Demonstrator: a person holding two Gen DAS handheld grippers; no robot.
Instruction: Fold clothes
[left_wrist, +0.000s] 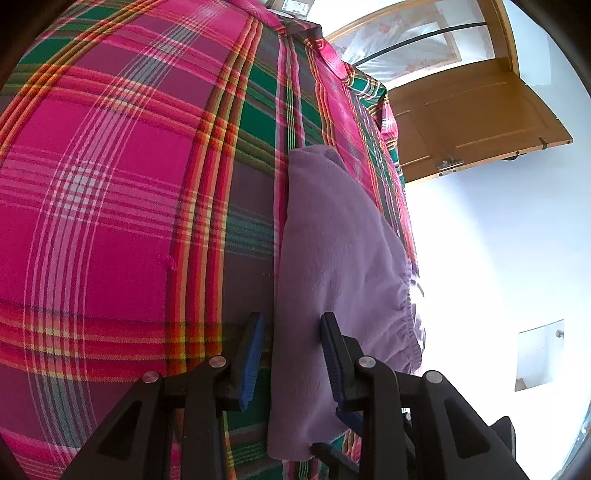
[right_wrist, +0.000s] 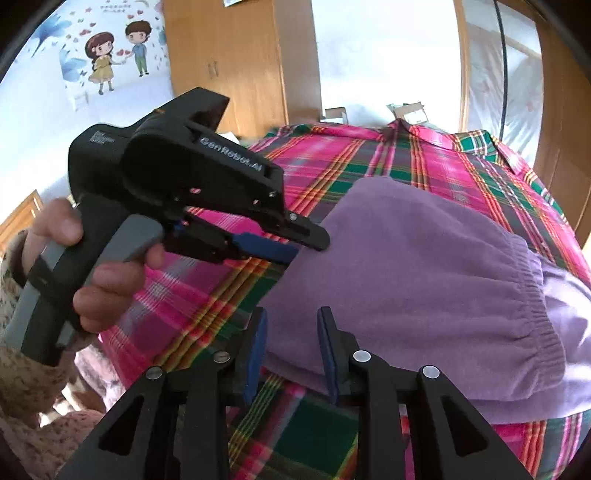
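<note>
— How did the left tongs (left_wrist: 291, 321) stand?

— Apart. Their blue pads (left_wrist: 251, 358) were well spread, and the near edge of the garment (left_wrist: 332, 258) ran up between them, unpinched. One pad sat over the sheet (left_wrist: 110, 184), the other over purple cloth.

— And the right tongs (right_wrist: 291, 314)?

— Apart as well. A corner of the garment lay just past their tips and between them, with nothing clamped. From that side the left tongs showed in a hand (right_wrist: 103, 280), their tips at the garment's far edge, touching it or very nearly.

— Where was the garment, then?

— Ahead of both tongs, flat on the plaid sheet, doubled over at least once by the look of it. Its waistband (right_wrist: 532, 306), gathered with elastic, lay to the right of the right tongs, with a paler inner layer showing beyond it.

— How would it handle?

— I judged it light and limp: a soft, fleecy knit that would sag from any one point and drag a little on the sheet rather than slide. Nothing about it was fragile. The pile looked grippy enough for the pads.

— Where would you take hold?

— At two points on one edge, both layers together, so the fold carried over evenly. The waistband was the firmest part, thick and stitched, so a corner there seemed the surest bite. A pinch in the middle would only bunch it.
</note>
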